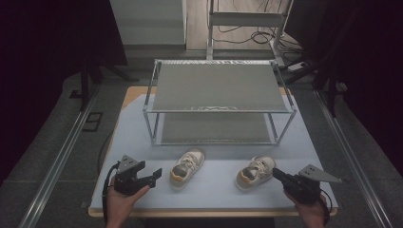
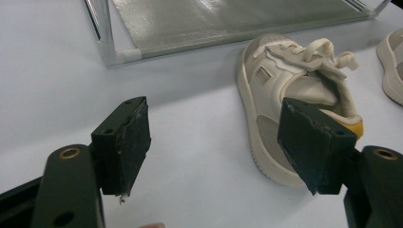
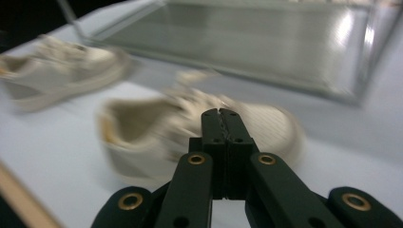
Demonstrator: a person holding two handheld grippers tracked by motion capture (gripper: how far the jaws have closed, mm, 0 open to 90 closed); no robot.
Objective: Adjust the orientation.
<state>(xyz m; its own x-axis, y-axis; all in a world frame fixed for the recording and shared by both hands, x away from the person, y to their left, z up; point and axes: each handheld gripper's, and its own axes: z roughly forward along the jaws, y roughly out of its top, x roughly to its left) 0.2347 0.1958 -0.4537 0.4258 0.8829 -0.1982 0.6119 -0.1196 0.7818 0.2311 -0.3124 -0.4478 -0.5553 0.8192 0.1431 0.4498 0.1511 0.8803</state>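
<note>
Black left fingers spread, empty.

We find the two-tier metal shoe rack at the rear of the pale blue table — before it, two cream lace-up child's sneakers, the left sneaker and the right sneaker, lie well apart.

Right shoe: motion-blurred in right gripper view; laces indistinct.
Left shoe: heel at 4 o'clock hidden behind jaw pad.
Rack: cut off at 12 o'clock edge.
</note>
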